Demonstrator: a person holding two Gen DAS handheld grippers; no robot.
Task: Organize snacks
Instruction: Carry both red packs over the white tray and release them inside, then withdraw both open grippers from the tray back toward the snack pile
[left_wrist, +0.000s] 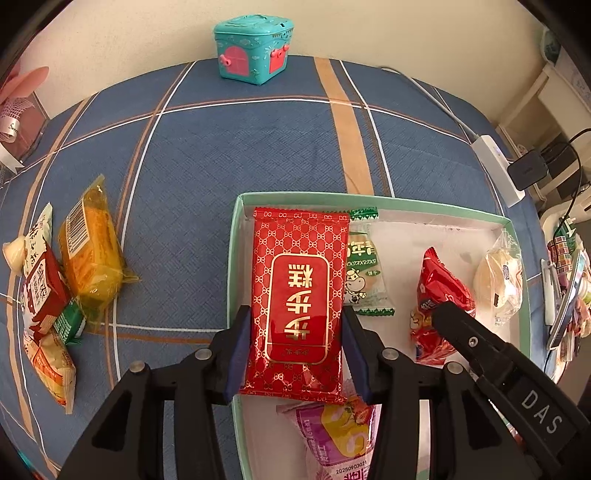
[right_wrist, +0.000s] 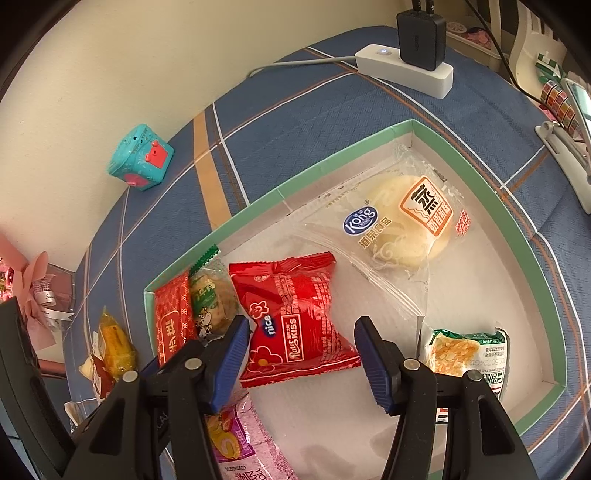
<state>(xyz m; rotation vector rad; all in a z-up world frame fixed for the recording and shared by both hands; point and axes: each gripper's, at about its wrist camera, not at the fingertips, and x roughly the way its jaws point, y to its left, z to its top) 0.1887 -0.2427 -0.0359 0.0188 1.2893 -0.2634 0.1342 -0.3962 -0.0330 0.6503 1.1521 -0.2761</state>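
The left hand-held gripper is closed on the red packet, its blue pads pressing the packet's two long edges near the lower end, so the flat packet is carried lengthwise over the left wall of the tray; whether its far end rests on the tray floor cannot be told. The packet looks light, thin and fairly flat, with a glossy film that could slip, so a hold across its width, as here, seems sound, though squeezing hard would probably buckle it or crush the cake inside. The right hand-held gripper stands wide open and holds nothing; its jaws straddle the red pouch, which lies on the tray floor between them, the left pad about touching its edge and the right pad apart from it. That pouch is puffy and soft, likely to give under the pads, and is best taken across its middle with a gentle close. Also in the tray are a green-sealed biscuit just beside the red packet, a bun in clear wrap toward the far corner, a green bag at the right and a pink pack below the left jaws. More snacks, among them a yellow cake, wait on the bench well left of the tray.
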